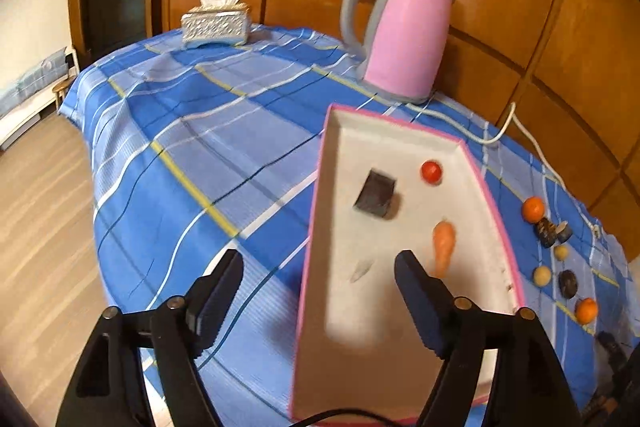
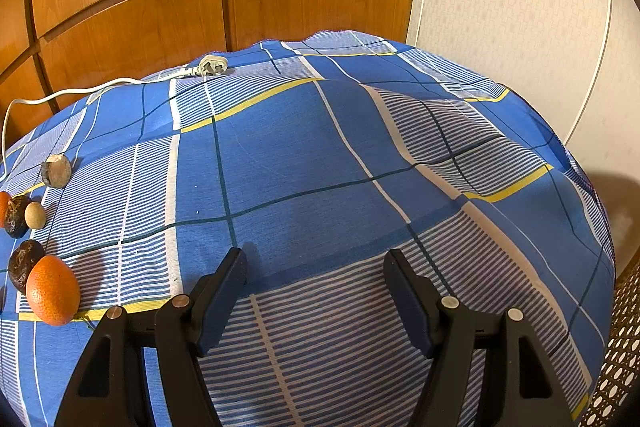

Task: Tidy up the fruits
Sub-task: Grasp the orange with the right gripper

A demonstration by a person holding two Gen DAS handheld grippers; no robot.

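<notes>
Hovering over the pink-rimmed tray (image 1: pixel 472 163) at lower centre of the left wrist view, the left gripper (image 1: pixel 320 291) is released, jaws apart with nothing between them, one finger above the tray's left rim and the other above its floor. Already in the tray: a small red fruit (image 1: pixel 431 171), a dark chunk (image 1: pixel 375 199) and a blurred orange piece (image 1: pixel 443 247) (possibly not yet at rest). The right gripper (image 2: pixel 314 287) is also released and empty above the checked cloth (image 2: pixel 320 167). Loose fruits wait at right of the left view and lower left of the right view, among them an orange (image 2: pixel 53 289) and a dark fruit (image 2: pixel 25 263). Risks, judged: round fruit rolling off the draped cloth if nudged; a finger clipping the tray rim and shifting it; the white cord (image 2: pixel 60 93) snagging, tugging the pink kettle (image 1: pixel 404 39). No readable brand, label or writing.
</notes>
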